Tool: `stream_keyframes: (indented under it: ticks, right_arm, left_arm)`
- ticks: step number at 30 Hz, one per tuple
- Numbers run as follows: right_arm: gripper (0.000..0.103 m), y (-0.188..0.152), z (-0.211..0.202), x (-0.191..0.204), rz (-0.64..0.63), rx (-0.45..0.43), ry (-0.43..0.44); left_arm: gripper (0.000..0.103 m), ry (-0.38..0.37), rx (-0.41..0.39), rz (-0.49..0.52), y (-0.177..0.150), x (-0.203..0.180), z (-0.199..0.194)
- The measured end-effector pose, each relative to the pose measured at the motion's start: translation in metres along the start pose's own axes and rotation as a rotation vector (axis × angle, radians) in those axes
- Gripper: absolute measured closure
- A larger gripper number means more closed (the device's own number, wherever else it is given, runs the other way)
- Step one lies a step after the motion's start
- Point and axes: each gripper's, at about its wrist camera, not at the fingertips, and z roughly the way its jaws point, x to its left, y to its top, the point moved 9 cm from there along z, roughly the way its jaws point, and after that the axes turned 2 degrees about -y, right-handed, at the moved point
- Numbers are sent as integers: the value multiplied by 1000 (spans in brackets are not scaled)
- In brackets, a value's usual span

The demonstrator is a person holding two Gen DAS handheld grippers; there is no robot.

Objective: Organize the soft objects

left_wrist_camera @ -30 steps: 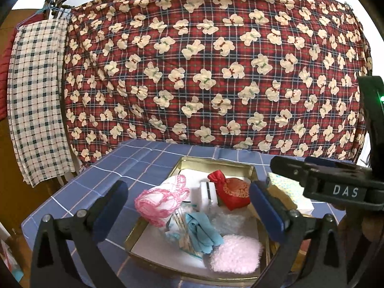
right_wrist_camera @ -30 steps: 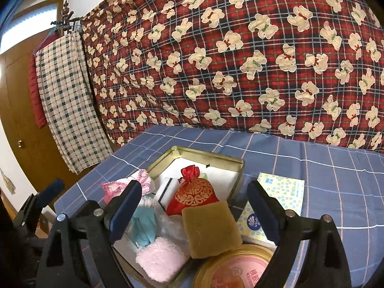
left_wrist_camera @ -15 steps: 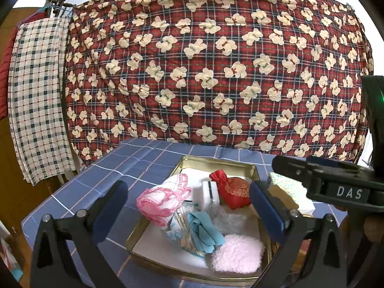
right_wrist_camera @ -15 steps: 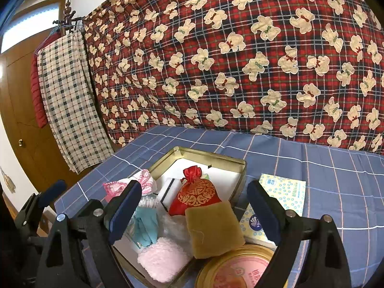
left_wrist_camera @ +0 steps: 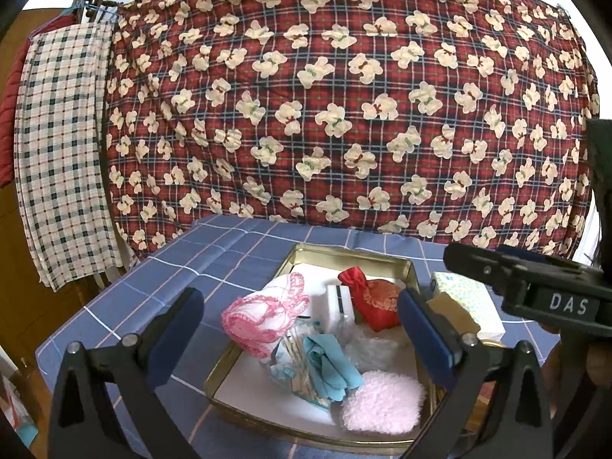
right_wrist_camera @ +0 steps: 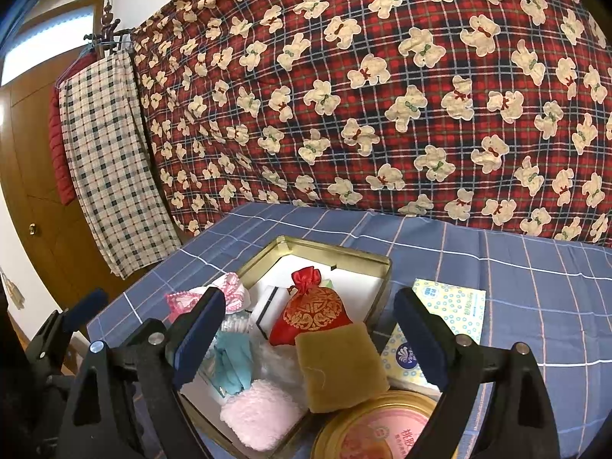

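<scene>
A gold tin tray [left_wrist_camera: 346,253] [right_wrist_camera: 317,246] on the blue checked tablecloth holds soft things: a red brocade pouch [left_wrist_camera: 376,302] [right_wrist_camera: 313,311], a pink lace pouch [left_wrist_camera: 267,311] [right_wrist_camera: 231,292], a teal cloth [left_wrist_camera: 331,363] [right_wrist_camera: 231,363], a fluffy pink pad [left_wrist_camera: 382,401] [right_wrist_camera: 260,417] and a white block [left_wrist_camera: 338,302] [right_wrist_camera: 269,306]. An olive-brown velvet pouch [right_wrist_camera: 342,367] lies over the tray's right rim. My left gripper [left_wrist_camera: 302,329] is open and empty above the tray. My right gripper [right_wrist_camera: 310,334] is open and empty above the pouches; its body shows in the left wrist view [left_wrist_camera: 535,287].
A tissue pack [right_wrist_camera: 440,329] [left_wrist_camera: 466,302] lies right of the tray. A round gold tin lid [right_wrist_camera: 375,428] sits at the near right. A red plaid bear-print quilt [left_wrist_camera: 344,107] hangs behind the table. A checked cloth [left_wrist_camera: 61,153] hangs at the left by a wooden door.
Both cameras have tilted or risen slightly, so the tray and its contents sit a little lower in view. Nothing on the table has moved; both grippers stay open.
</scene>
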Motion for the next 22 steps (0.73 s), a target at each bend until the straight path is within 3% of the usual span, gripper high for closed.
stream_keyframes:
  ticks: [12, 22]
  right_arm:
    - [11, 2, -1, 1, -5, -3, -4]
    - [11, 5, 2, 3, -6, -3, 4]
  left_arm:
    - [1, 41, 28, -24, -1, 11, 4]
    - [1, 14, 15, -18, 2, 7, 2]
